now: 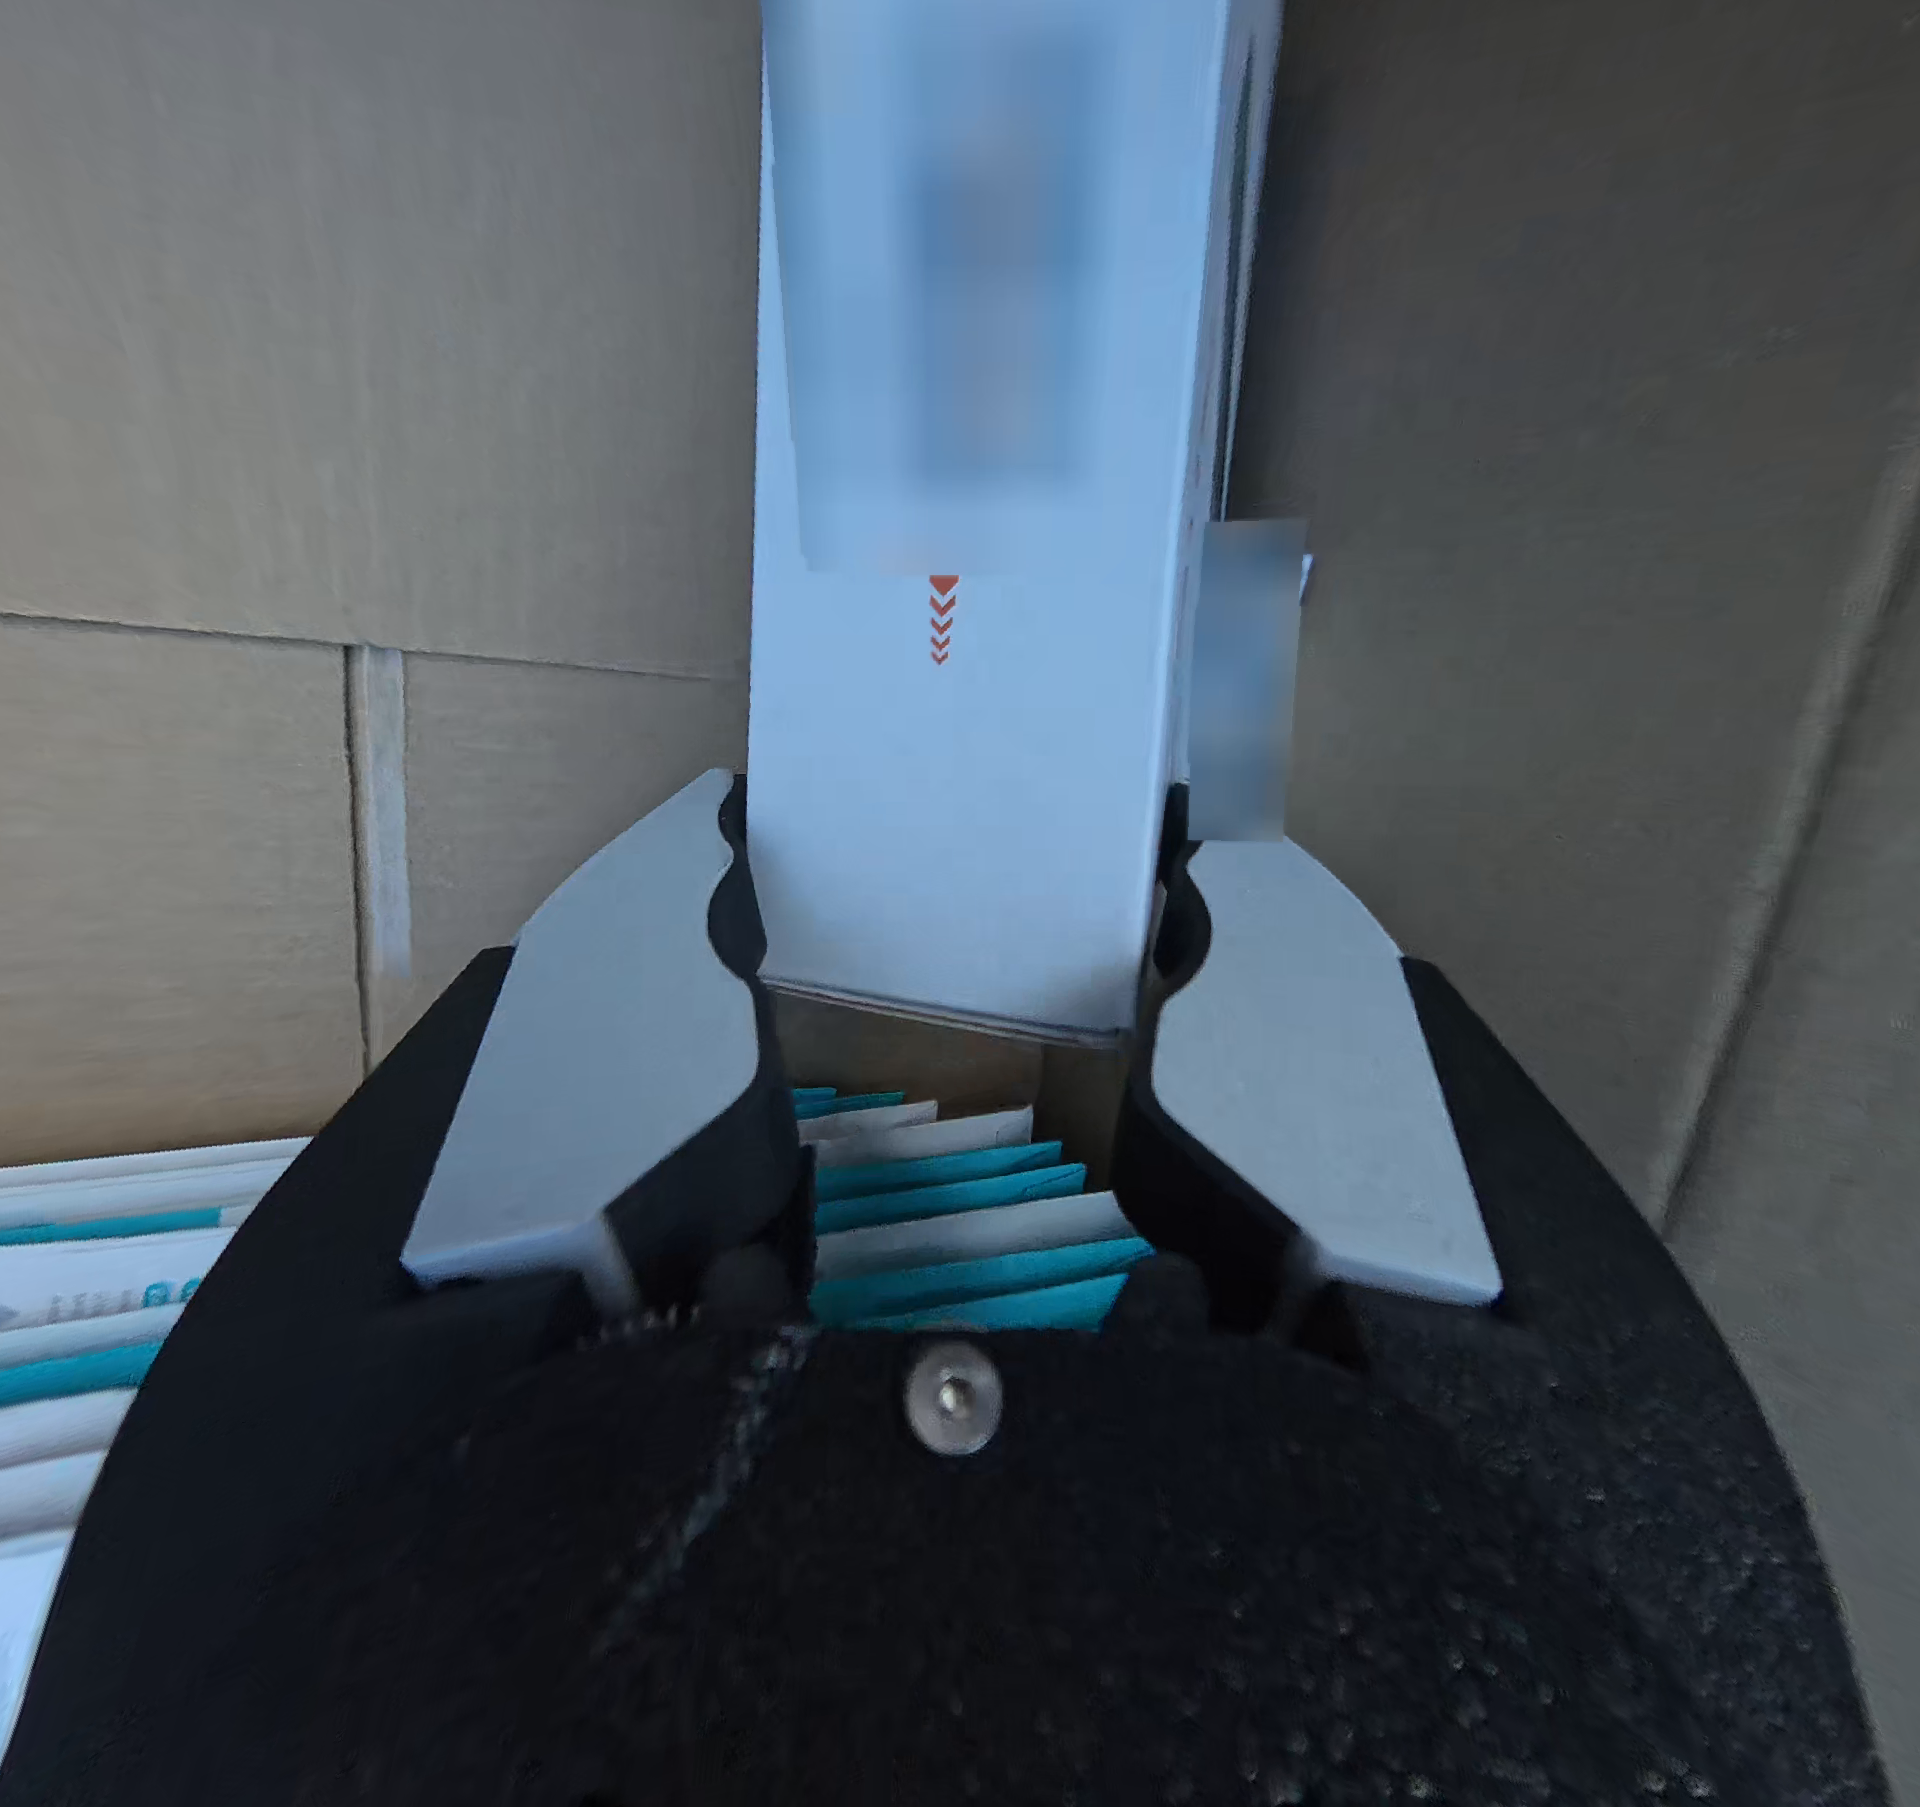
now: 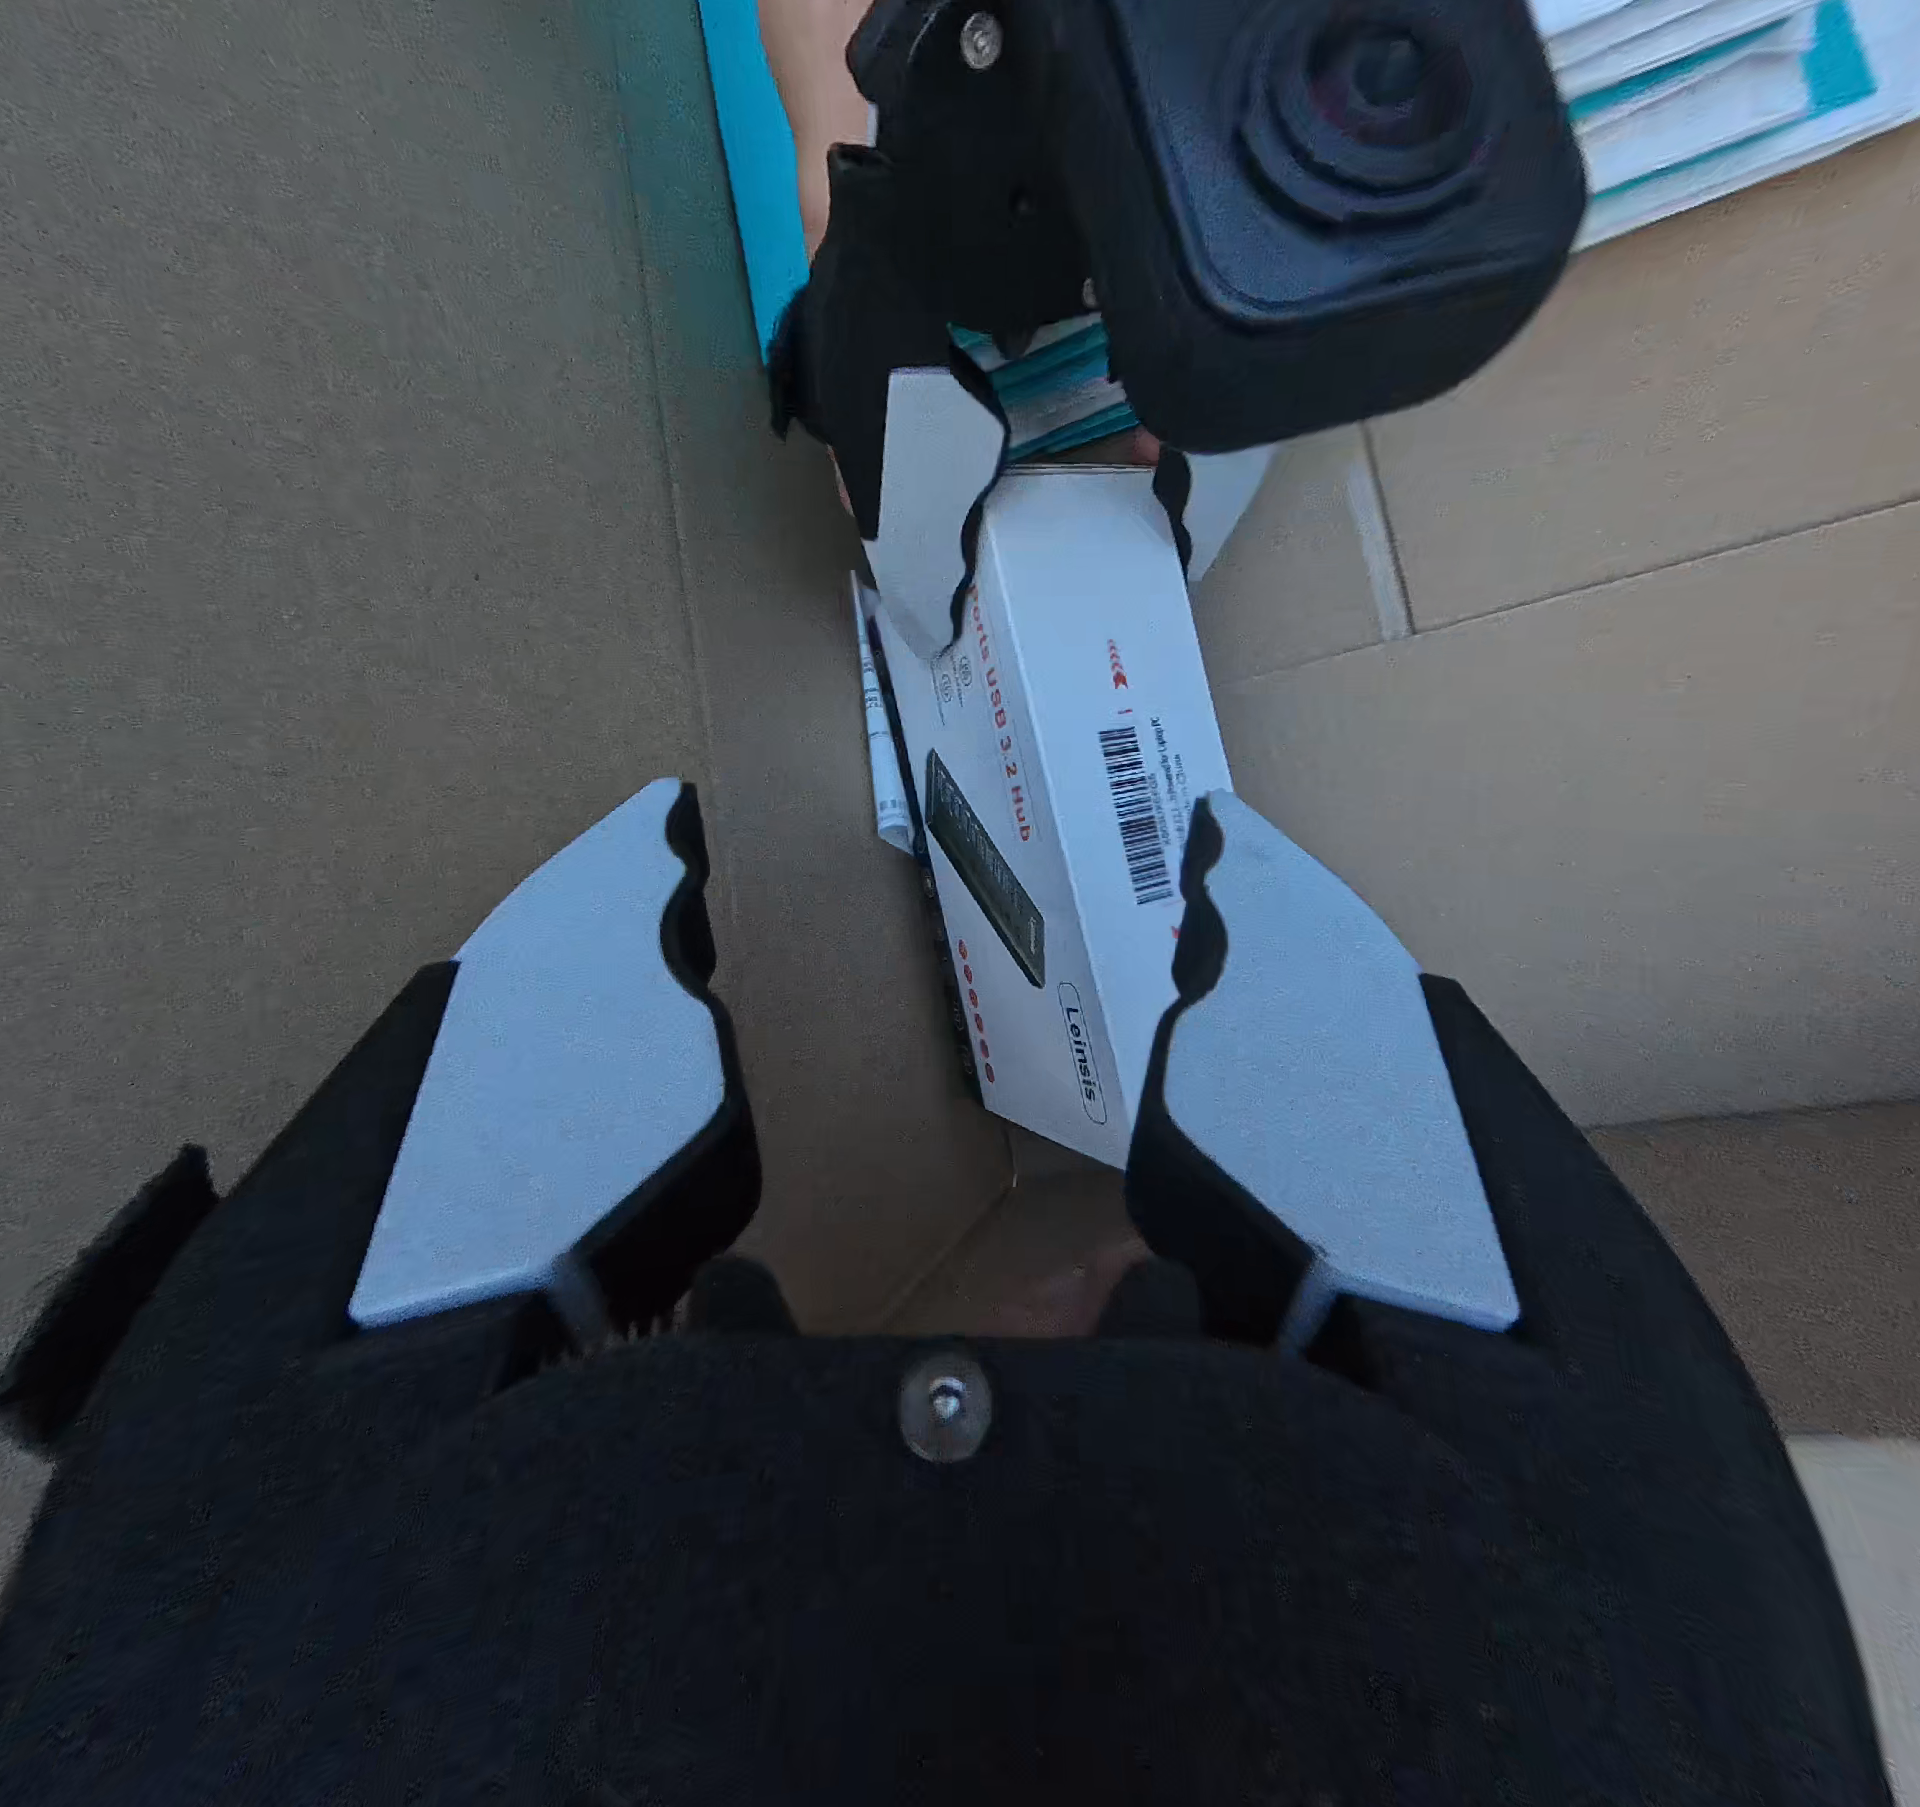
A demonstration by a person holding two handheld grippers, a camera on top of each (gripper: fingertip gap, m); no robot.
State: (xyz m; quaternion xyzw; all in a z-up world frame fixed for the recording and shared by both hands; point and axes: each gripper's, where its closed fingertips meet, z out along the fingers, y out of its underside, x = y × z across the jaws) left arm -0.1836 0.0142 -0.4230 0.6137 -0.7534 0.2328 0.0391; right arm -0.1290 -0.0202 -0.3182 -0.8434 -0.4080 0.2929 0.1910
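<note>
Inside the brown cardboard carton (image 1: pixel 416 303), the left hand-held gripper (image 1: pixel 951 884) grips the long white cardboard box (image 1: pixel 966 770) beside stacked teal-and-white packets (image 1: pixel 956 1227), while the right hand-held gripper (image 2: pixel 940 895) hovers near it, wide open and empty.

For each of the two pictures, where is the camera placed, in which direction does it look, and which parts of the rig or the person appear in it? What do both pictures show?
Left wrist view: sits on the left gripper, looking along its fingers into a cardboard carton; the fingers clamp a white box.
Right wrist view: sits on the right gripper, open and empty, looking down at the box's other end; a hand shows behind the left gripper.
Shared: the white box, left gripper, carton, and teal-and-white packets.
</note>
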